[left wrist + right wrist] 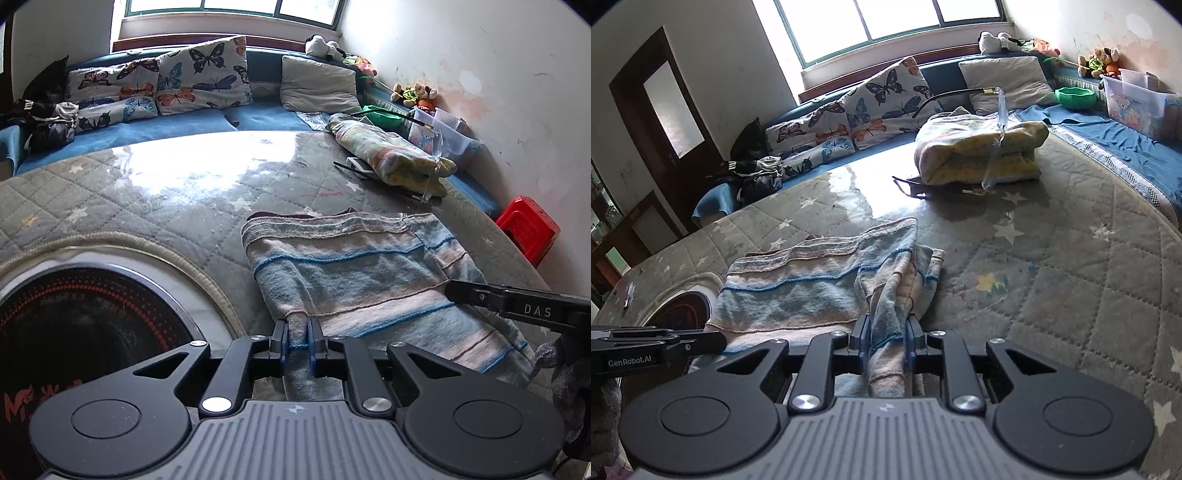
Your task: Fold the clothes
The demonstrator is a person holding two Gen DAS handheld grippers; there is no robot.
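The blue-and-pink striped knit garment (354, 266) is lying on the grey star-quilted table (155, 199) (glass-topped, glaring). The left gripper (297, 341) is pinching its near corner between nearly closed jaws; the right gripper (888, 341) is clamping a bunched fold at the opposite edge.

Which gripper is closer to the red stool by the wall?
The right gripper. In the left wrist view it reaches in from the stool's side, gripping the striped garment below the red stool. The left gripper holds the garment's opposite edge, farther away.
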